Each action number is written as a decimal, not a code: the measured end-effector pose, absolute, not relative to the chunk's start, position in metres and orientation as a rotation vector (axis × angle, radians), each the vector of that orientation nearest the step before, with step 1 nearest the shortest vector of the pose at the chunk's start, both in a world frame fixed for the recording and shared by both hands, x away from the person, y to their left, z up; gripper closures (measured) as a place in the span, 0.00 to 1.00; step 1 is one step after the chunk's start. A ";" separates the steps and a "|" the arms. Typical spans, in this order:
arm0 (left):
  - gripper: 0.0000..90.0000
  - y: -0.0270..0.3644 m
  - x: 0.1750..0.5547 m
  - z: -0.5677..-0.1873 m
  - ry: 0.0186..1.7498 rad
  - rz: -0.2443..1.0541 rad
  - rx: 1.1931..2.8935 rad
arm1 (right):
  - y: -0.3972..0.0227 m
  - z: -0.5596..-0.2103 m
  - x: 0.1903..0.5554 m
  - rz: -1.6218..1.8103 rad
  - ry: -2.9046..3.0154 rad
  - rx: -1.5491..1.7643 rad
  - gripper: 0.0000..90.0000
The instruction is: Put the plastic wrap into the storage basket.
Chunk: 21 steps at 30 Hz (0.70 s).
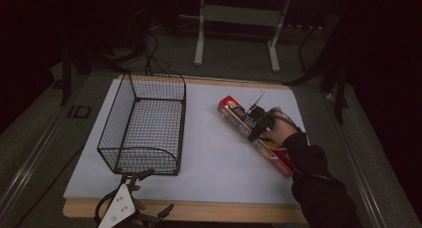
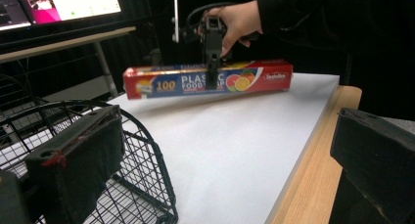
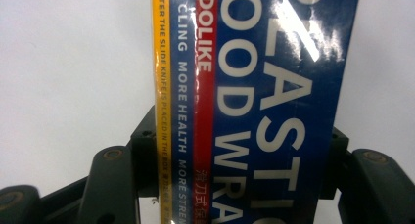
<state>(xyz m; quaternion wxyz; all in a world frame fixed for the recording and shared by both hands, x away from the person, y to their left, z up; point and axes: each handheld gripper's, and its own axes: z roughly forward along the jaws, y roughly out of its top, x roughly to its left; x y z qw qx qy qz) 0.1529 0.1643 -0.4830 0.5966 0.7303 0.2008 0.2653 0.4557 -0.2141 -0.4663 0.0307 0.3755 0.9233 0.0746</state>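
With our right gripper (image 1: 255, 124) clamped across the plastic food wrap box (image 1: 239, 119) at frame right, we should lift it level toward the wire basket (image 1: 142, 126) at left, our left gripper (image 1: 130, 180) waiting wide at the bottom edge.

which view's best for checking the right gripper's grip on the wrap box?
Right gripper view: both jaws press the wrap box sides. Left gripper view shows the right gripper astride the box middle. High view shows it small, dim.
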 end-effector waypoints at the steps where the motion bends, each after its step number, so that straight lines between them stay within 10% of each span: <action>1: 0.00 0.164 0.153 -0.483 0.466 0.615 1.694 | -0.214 -0.463 0.455 0.231 2.843 1.154 0.45; 21: 0.00 0.163 0.153 -0.483 0.467 0.613 1.697 | -0.206 -0.406 0.444 0.543 2.713 1.138 0.45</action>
